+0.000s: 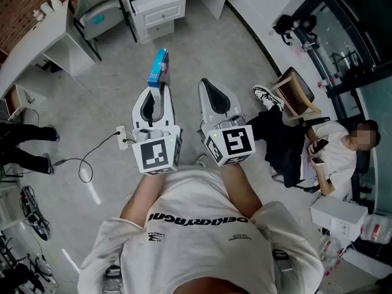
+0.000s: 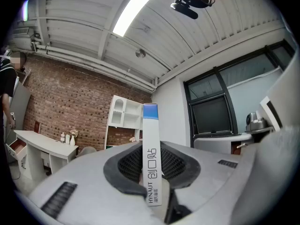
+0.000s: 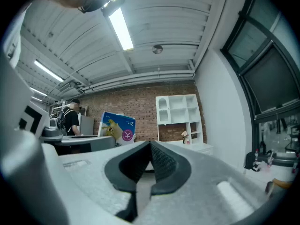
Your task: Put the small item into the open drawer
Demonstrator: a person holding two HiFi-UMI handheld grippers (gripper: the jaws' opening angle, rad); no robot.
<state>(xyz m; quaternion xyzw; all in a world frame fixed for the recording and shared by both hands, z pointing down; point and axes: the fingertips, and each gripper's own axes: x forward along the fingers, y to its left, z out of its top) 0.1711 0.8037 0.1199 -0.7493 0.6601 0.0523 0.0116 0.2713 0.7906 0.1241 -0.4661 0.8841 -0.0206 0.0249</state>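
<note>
Two grippers are held level above the floor [image 1: 110, 84]. Jaws of the left gripper [image 2: 152, 187] pinch the near end of a slim blue-and-white plaster box [image 2: 151, 153]. Its long axis runs along the jaws, blue end forward toward the open drawer [image 1: 160, 6]. The right gripper [image 3: 149, 167] has its jaws together, empty.

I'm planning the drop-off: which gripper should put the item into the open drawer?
Left. The left gripper clamps the slim blue-and-white cardboard box and points toward the open white drawer ahead. The right gripper is shut and empty.
</note>
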